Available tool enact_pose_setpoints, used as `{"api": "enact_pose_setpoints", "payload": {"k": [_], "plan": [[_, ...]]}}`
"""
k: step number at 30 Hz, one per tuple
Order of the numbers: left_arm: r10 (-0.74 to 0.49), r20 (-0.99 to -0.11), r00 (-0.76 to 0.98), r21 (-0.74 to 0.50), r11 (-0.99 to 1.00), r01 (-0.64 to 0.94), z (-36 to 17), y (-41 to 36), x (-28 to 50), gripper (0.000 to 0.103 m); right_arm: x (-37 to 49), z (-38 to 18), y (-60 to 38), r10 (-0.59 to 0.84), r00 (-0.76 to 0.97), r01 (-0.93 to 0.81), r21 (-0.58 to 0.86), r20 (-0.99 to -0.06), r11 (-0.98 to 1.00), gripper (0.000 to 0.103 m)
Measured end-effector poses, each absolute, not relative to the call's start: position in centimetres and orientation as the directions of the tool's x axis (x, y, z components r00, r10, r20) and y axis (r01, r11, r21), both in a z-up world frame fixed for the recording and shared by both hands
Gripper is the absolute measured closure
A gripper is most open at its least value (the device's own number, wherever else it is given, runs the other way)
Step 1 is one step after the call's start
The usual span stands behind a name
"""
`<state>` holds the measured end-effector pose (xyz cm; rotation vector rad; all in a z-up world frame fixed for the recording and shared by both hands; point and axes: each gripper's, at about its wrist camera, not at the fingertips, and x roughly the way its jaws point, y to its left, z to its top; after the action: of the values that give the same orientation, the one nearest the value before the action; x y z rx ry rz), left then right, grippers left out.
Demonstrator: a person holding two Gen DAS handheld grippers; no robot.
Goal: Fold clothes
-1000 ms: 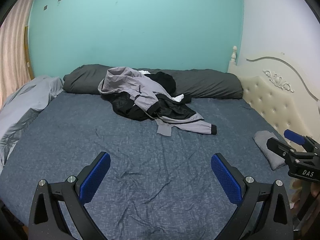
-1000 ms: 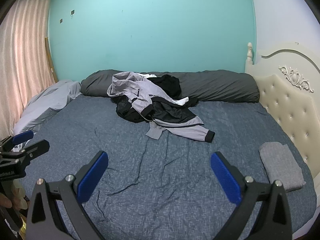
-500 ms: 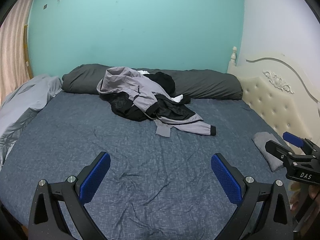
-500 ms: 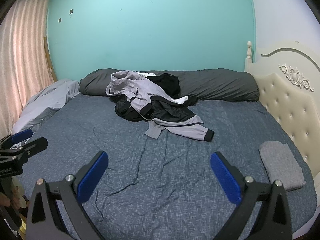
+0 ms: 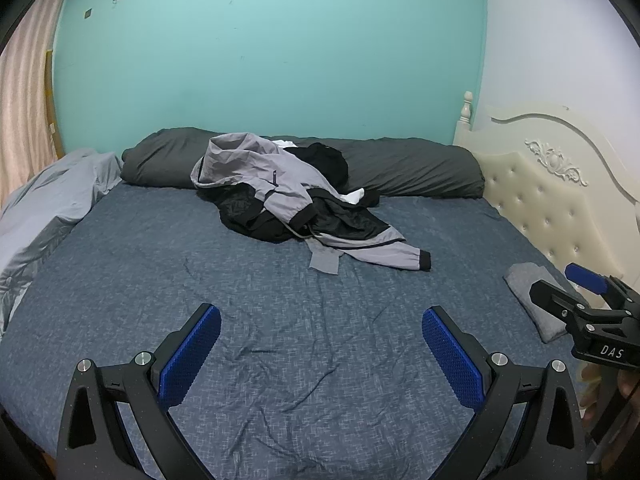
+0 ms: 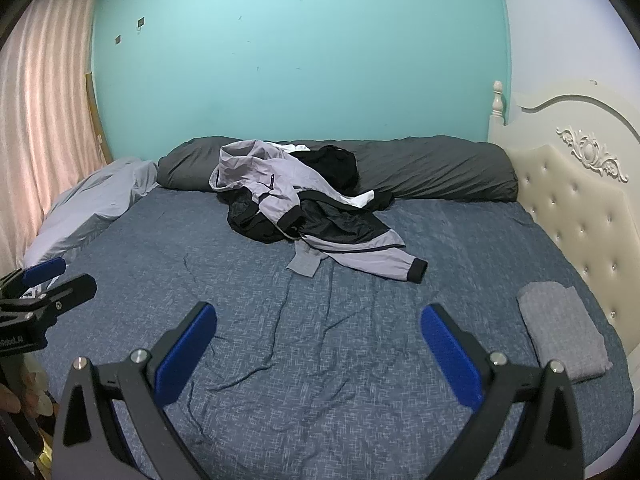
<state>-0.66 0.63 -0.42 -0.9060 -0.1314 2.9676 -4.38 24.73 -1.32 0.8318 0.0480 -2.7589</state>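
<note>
Right now you are holding both tools over the near edge of the big bed with the dark blue sheet. Your left gripper is spread wide, with nothing between its blue pads. Your right gripper is spread wide too, and it is holding nothing.

A messy pile of clothes is lying near the far edge of the bed, about in the middle. On top is a crumpled grey and black jacket with one long sleeve reaching toward you. A black piece of clothing is sitting behind it, with a bit of white cloth poking out. The pile is leaning on a long dark grey pillow that is running along the far edge.

A small folded grey cloth is lying flat at the right edge of the bed, just beside the cream padded headboard. A light grey blanket is bunched up at the far left corner, next to the pink curtain.
</note>
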Motion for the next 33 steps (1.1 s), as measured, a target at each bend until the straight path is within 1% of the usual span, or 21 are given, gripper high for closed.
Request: {"api": "enact_pose_setpoints", "payload": {"k": [21, 33], "plan": [[0.054, -0.554, -0.831, -0.085, -0.996, -0.008, 0.34, 0.7, -0.95, 0.001, -4.66, -0.59, 24.72, -0.237, -0.803, 0.255, 0.044, -0.546, -0.966, 0.0], [0.071, -0.559, -0.826, -0.102, -0.995, -0.017, 0.01, 0.3, -1.39, 0.001, -4.73, -0.85, 24.69, -0.235, -0.803, 0.254, 0.043, -0.548, -0.966, 0.0]]}}
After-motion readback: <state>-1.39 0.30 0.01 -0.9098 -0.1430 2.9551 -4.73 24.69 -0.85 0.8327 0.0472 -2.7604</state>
